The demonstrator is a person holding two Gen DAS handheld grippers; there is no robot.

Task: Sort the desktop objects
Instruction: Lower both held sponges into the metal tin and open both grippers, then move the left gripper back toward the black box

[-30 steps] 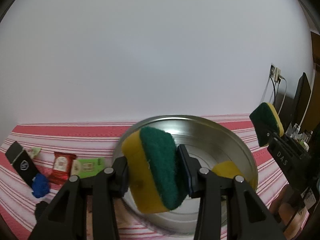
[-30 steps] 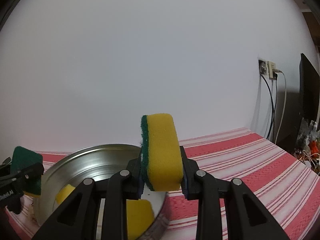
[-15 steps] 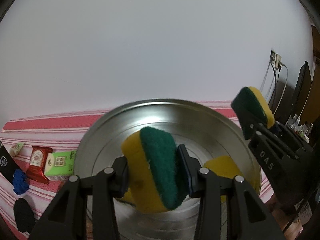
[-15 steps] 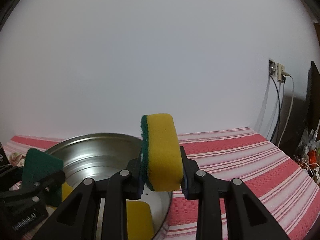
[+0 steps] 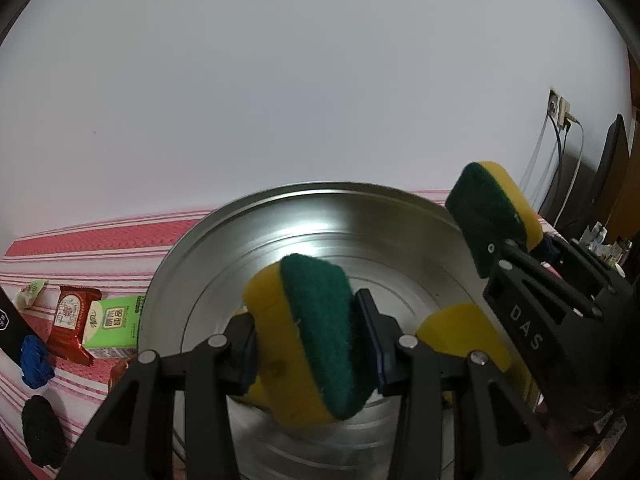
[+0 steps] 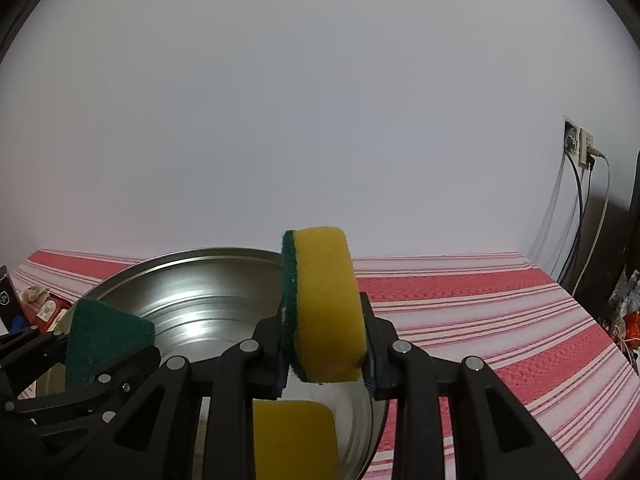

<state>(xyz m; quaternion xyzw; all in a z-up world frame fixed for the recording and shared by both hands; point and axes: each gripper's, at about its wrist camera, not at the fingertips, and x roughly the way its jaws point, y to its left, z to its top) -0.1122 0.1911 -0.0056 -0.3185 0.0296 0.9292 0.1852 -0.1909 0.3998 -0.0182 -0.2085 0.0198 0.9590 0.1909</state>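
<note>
Sponges in both tongs, placement step. My left gripper [image 5: 306,344] is clamped on a yellow-green sponge [image 5: 308,336], hanging over the inside of the steel basin [image 5: 320,216]. My right gripper [image 6: 324,348] pinches a second sponge [image 6: 324,304] above the basin's near rim [image 6: 192,254]. I judge the drop-off comes next: lower each sponge clear of the wall, then spread the jaws, one side at a time so the tools don't knock together. A loose sponge [image 6: 294,438] already lies in the basin. Left view alone shows the snack packets [image 5: 92,320] and a blue item [image 5: 35,360] on the striped cloth [image 5: 80,240] beside the basin. Right view alone shows the bare cloth stretching toward the wall socket [image 6: 580,146].
</note>
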